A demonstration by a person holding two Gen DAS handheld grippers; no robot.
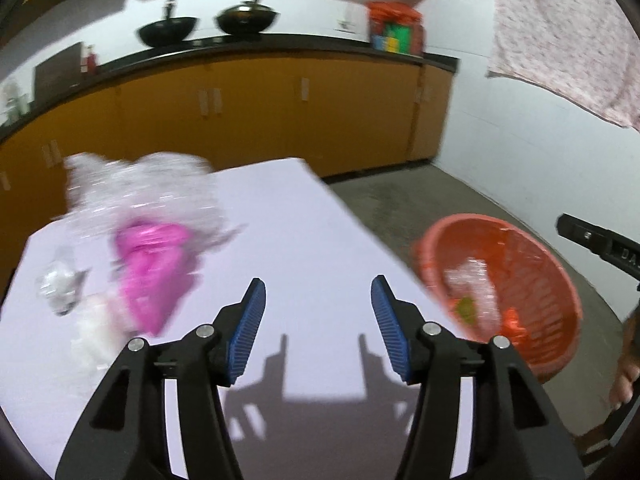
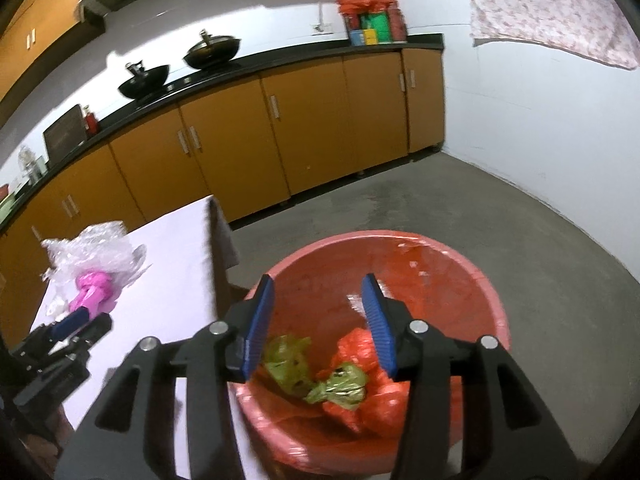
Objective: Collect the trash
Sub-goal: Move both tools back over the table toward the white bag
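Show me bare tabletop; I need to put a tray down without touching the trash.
The table is bare ahead of the left claw, out to its far corner and the edge beside the red basket. The left side is crowded: clear plastic, pink wrapper, small crumpled piece.

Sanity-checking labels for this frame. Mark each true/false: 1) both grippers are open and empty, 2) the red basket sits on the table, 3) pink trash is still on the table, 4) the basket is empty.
1) True: left gripper and right gripper are both open, holding nothing.
2) False: the red basket stands on the floor beside the table.
3) True: the pink wrapper lies on the table with clear plastic.
4) False: it holds green and red wrappers.
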